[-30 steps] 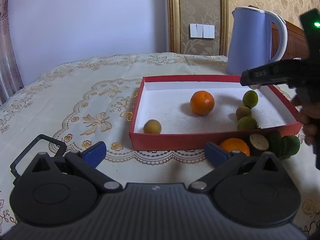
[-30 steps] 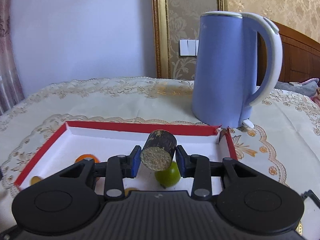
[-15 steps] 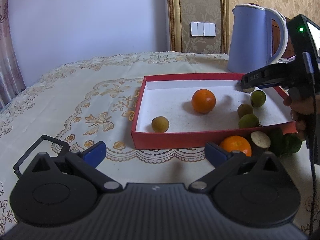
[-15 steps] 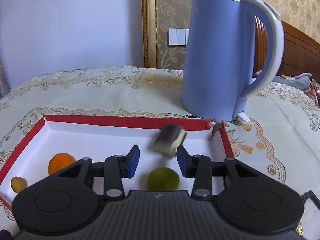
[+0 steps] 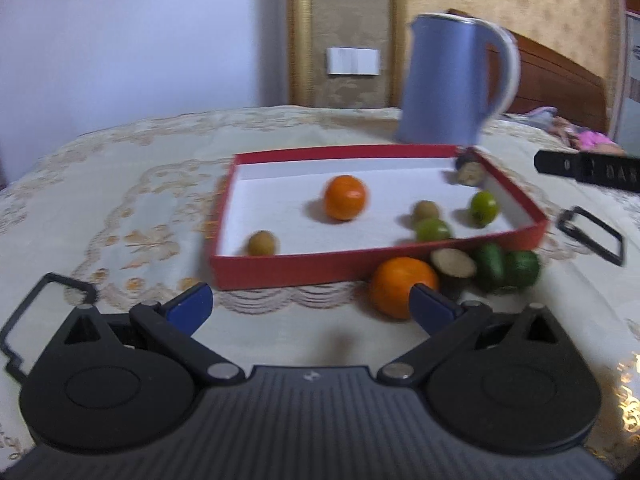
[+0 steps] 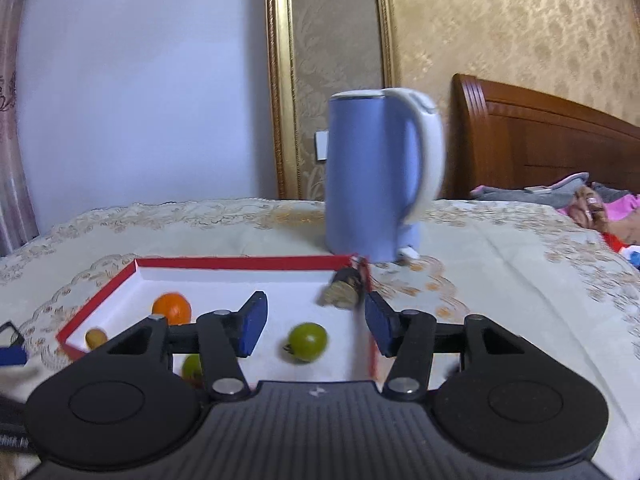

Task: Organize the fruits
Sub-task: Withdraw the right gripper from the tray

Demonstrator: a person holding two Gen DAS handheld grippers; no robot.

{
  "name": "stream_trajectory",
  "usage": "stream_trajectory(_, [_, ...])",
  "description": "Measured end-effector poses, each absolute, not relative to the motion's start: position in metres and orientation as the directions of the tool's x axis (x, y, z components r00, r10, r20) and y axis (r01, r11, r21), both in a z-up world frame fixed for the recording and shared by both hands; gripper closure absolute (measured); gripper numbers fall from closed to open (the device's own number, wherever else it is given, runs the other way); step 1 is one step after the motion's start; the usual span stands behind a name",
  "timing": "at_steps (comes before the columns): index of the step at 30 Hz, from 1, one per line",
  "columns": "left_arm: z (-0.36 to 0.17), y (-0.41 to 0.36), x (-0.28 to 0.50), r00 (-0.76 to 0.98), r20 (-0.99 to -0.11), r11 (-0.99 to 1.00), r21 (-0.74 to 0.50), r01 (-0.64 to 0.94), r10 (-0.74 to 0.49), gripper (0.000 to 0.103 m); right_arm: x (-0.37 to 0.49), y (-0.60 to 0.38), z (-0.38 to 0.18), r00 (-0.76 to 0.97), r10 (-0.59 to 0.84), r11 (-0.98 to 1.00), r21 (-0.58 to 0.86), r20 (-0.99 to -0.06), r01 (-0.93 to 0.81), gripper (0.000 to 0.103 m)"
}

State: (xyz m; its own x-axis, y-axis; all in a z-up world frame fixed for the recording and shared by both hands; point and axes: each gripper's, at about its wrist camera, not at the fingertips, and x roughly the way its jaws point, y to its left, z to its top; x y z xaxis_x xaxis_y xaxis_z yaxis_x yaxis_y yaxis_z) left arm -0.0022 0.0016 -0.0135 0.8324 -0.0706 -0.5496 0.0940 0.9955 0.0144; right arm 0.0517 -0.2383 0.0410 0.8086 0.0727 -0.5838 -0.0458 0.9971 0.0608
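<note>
A red box [image 5: 304, 268] with a white floor holds an orange [image 5: 345, 197], two small brown fruits, two green fruits [image 5: 483, 207] and a dark cut piece [image 5: 469, 171] in its far right corner. Outside its near wall lie an orange [image 5: 400, 286], a cut brown piece [image 5: 454, 263] and green fruits [image 5: 505, 266]. My left gripper [image 5: 311, 308] is open and empty, low before the box. My right gripper [image 6: 313, 325] is open and empty over the box [image 6: 240, 263], with the cut piece [image 6: 345, 289] and a green fruit [image 6: 307, 341] beyond it.
A blue electric kettle [image 5: 452, 80] stands just behind the box's far right corner; it also shows in the right wrist view [image 6: 376, 176]. An embroidered cloth [image 5: 120, 216] covers the table. A wooden headboard [image 6: 552, 148] and bedding lie to the right.
My right gripper opened and let go of the dark cut piece, which dropped into the box's far right corner. The right gripper drew back. My left gripper shifted right, toward the loose orange.
</note>
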Motion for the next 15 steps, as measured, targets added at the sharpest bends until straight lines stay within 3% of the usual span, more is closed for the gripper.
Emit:
stream_trajectory(2, [-0.014, -0.006, -0.002, 0.824, -0.558, 0.992, 0.006, 0.124, -0.1, 0.0, 0.038, -0.248, 0.039, 0.812, 0.061, 0.995, 0.101, -0.58, -0.002, 0.038])
stream_trajectory(5, [-0.017, -0.018, 0.002, 0.811, -0.575, 0.991, 0.002, 0.135, -0.109, 0.0, 0.027, -0.256, 0.032, 0.798, 0.07, 0.989, 0.144, -0.598, 0.021, 0.038])
stream_trajectory(15, [-0.03, -0.05, 0.025, 0.81, -0.584, 0.989, 0.143, 0.043, 0.049, 0.0, 0.015, -0.251, 0.021, 0.779, 0.096, 0.989, 0.145, -0.62, -0.006, 0.038])
